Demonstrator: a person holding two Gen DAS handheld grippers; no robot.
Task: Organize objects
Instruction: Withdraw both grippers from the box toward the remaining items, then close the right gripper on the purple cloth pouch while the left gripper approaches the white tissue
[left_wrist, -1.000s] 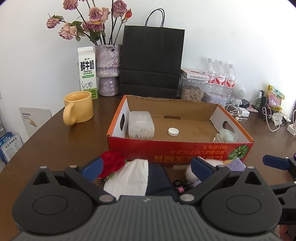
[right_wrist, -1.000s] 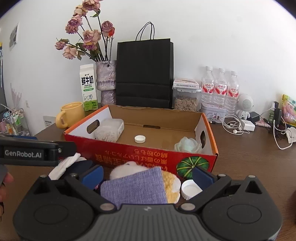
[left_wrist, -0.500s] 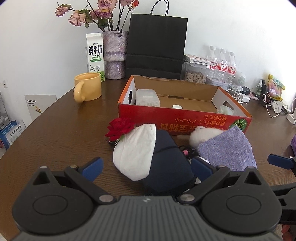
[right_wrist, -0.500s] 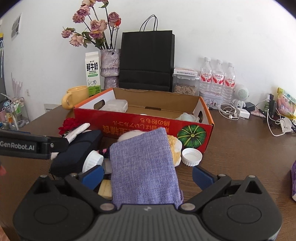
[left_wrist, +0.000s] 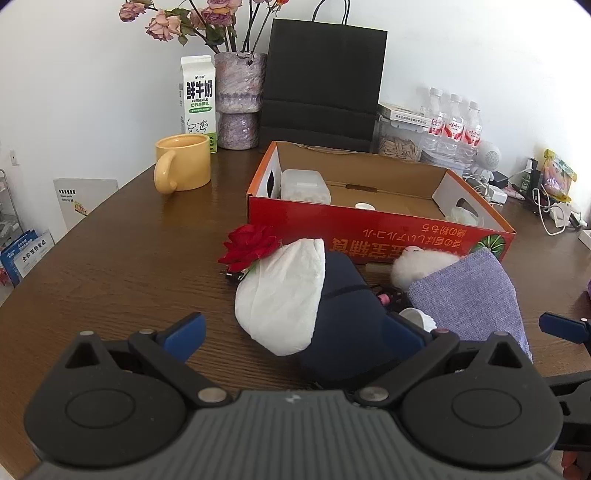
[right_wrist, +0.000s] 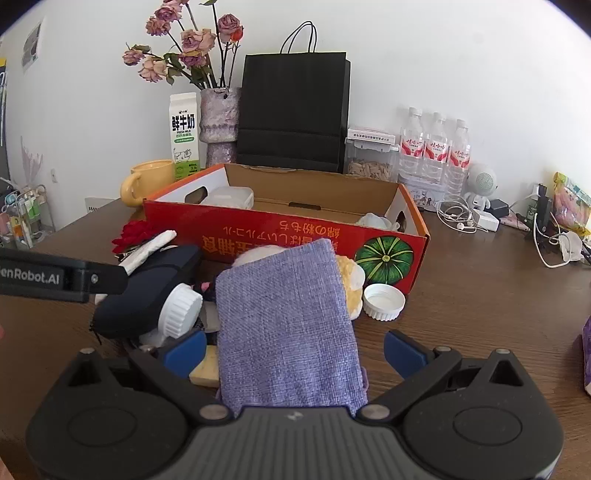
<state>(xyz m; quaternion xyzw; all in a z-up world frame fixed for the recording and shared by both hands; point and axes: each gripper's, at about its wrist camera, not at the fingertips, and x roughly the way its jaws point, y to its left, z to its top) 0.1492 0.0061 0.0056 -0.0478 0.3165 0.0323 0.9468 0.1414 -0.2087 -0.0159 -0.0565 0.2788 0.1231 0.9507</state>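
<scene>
- While your two hand-held grippers hang over the wooden table (left_wrist: 110, 258), the clutter lies in a heap just in front of the red cardboard box (left_wrist: 380, 230), at 12 o'clock from both.
- Your left hand-held gripper (left_wrist: 291, 328) stands wide open and holds nothing; the dark blue pouch (left_wrist: 351, 321) and the white cloth (left_wrist: 284, 291) lie between its blue fingers (left_wrist: 184, 330).
- Your right hand-held gripper (right_wrist: 295, 347) is just as wide open and empty, with the purple woven pouch (right_wrist: 284, 325) lying between its fingers.
- That purple pouch is a flat rectangle of coarse weave; its long axis runs from 6 to 12 o'clock, and its far end rests on a white fluffy thing (right_wrist: 258, 254) and a yellow one (right_wrist: 351, 284).
- Only the right view shows you the loose white cap (right_wrist: 384, 301) at 1 o'clock, beside the box's melon picture, and the white jar lid (right_wrist: 181, 310) leaning on the blue pouch.
- Only the left view shows you the whole red fabric rose (left_wrist: 251, 245) at 11 o'clock, touching the white cloth.
- Inside the box sit a clear lidded container (left_wrist: 304, 184) and a small white cap (left_wrist: 365, 206).
</scene>
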